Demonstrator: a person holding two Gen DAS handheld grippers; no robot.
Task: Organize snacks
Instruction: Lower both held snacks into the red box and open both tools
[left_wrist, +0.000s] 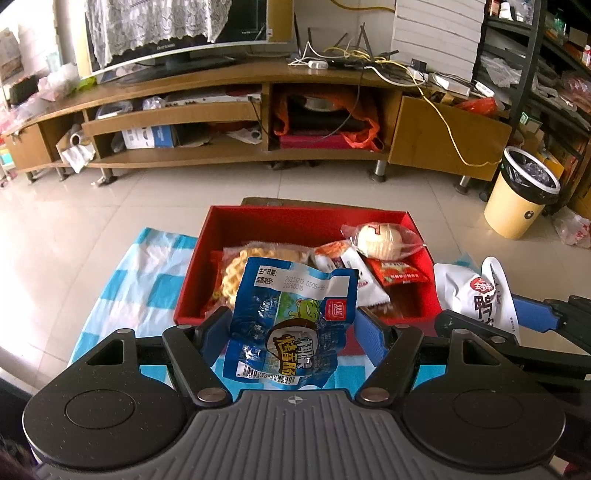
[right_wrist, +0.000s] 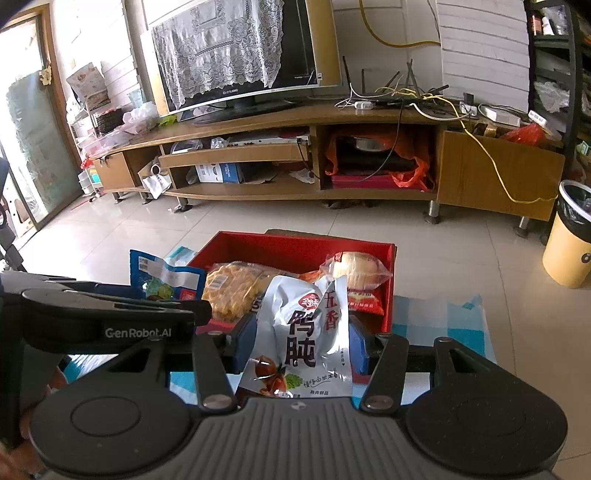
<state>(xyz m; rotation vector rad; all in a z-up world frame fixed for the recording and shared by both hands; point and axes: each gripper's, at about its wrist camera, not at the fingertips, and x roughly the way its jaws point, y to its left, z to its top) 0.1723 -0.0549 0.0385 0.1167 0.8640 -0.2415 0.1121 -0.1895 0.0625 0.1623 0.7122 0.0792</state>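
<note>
My left gripper is shut on a blue snack packet, held up just in front of the red box. My right gripper is shut on a white snack bag with black and red lettering, also near the red box. That white bag shows at the right of the left wrist view, and the blue packet at the left of the right wrist view. Inside the box lie a yellow waffle snack, a wrapped round bun and red sachets.
The box rests on a blue and white checked cloth over a tiled floor. A long wooden TV stand with a screen runs across the back. A yellow bin stands at the right, by dark shelving.
</note>
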